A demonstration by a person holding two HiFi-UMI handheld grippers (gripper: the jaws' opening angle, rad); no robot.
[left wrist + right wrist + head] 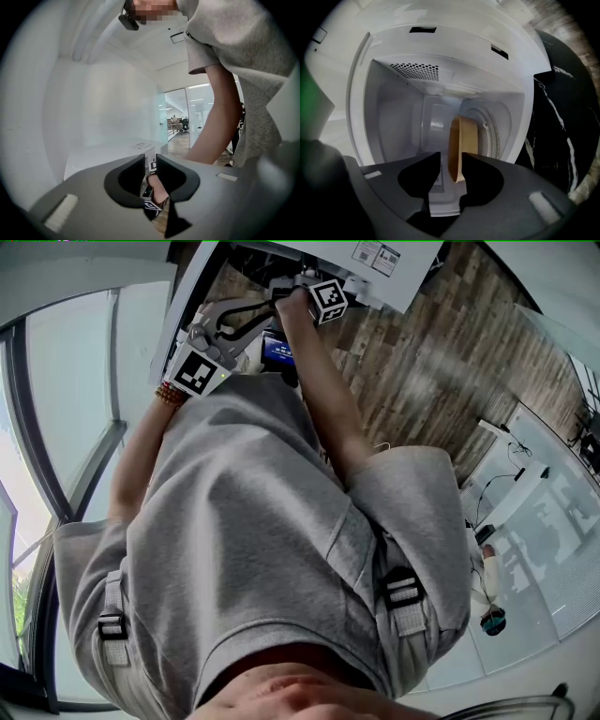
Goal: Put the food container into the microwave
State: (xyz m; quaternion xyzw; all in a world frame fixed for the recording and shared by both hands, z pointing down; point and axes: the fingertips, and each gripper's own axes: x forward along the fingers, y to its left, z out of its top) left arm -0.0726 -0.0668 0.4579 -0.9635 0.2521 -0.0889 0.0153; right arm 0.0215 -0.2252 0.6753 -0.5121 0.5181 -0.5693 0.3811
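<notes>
Food container [463,140], tan and seen edge-on, lay inside the open microwave [389,117], its long axis pointing into the cavity. Its near rim was clamped between the fingers of the right gripper [451,166], and its contents could not be seen. Fingers of the left gripper [150,171] stood slightly apart, empty.

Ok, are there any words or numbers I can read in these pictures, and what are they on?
No text here can be read.
Stickers on the microwave: print too small to read.
Label on top of the white box: too blurred to read.
Two marker cubes: only black and white square patterns, no letters or numbers.
</notes>
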